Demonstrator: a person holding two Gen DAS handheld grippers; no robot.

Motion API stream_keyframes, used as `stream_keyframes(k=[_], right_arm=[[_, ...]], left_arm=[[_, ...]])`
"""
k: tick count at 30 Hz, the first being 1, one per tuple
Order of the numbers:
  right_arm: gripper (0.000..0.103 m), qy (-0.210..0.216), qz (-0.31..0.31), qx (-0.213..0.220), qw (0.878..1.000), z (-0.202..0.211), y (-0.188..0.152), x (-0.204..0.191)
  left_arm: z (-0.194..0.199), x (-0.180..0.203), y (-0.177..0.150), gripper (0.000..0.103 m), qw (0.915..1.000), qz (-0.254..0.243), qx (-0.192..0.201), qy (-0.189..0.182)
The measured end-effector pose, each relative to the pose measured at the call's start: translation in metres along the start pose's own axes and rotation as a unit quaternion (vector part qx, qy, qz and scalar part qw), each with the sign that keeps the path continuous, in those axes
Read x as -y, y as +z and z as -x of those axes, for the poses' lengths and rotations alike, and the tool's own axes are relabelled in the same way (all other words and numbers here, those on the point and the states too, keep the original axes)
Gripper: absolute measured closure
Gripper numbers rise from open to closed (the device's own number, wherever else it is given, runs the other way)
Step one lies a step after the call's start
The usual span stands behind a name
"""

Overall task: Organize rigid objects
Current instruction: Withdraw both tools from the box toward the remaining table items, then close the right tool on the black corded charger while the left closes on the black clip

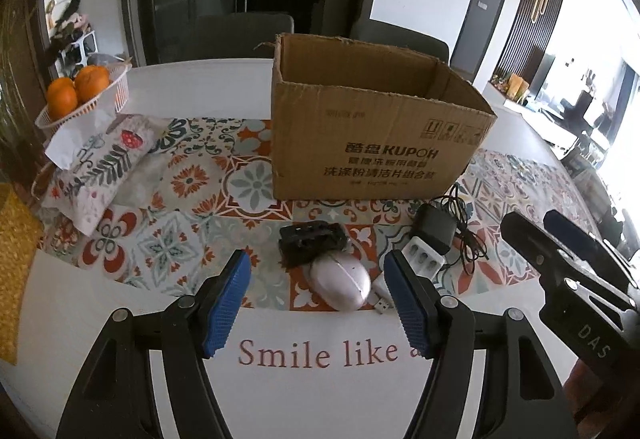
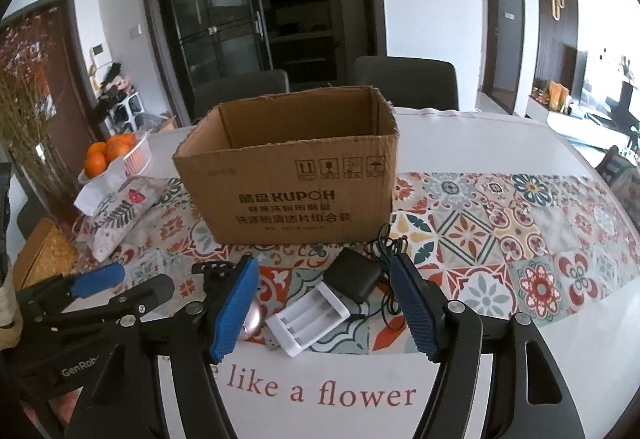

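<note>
Approach step in hand; nothing boxed yet. Left tongs (image 1: pixel 320 303) stand released and empty over the silver mouse (image 1: pixel 341 281). Right tongs (image 2: pixel 326 313) stand released, framing the white battery charger (image 2: pixel 308 319), untouched. Both items lie on the surface at six o'clock of the cardboard box (image 2: pixel 288 179). Next move, in my judgement: lower, clench, lift to box.

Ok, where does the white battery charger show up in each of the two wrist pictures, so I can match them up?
Left wrist view: the white battery charger lies right of centre, mostly behind the left tool's right-hand pad, under the black adapter.
Right wrist view: the charger lies low in the centre, in plain sight between the right tool's pads.
Shared landmark: the cardboard box stands behind it in both.
</note>
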State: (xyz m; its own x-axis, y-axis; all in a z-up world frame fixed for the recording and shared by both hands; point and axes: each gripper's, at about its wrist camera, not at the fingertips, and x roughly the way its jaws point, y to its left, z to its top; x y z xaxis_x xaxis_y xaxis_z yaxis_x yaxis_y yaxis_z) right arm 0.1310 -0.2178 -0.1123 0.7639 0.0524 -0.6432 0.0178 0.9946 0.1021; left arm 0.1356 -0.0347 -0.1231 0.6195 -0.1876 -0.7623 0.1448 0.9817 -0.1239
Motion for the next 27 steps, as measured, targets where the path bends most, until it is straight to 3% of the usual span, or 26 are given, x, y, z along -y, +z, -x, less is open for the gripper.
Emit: stream_keyframes(k=[12,19,27], right_arm=[[0.029,-0.007,-0.041,-0.023,0.999,-0.028,-0.010,0.014],[0.016,-0.023,-0.048,-0.033,0.998,-0.052,-0.007,0.025],[0.014,-0.010,-0.059,-0.083,0.995,-0.090,-0.005,0.043]], left_arm=[[-0.032,-0.001,0.002,0.023,0.9997,0.019,-0.010,-0.008],[-0.061,-0.002,0.007,0.017,0.9983,0.048,-0.034,0.002],[-0.092,0.006,0.014,0.014,0.9959,0.055,-0.065,0.032]])
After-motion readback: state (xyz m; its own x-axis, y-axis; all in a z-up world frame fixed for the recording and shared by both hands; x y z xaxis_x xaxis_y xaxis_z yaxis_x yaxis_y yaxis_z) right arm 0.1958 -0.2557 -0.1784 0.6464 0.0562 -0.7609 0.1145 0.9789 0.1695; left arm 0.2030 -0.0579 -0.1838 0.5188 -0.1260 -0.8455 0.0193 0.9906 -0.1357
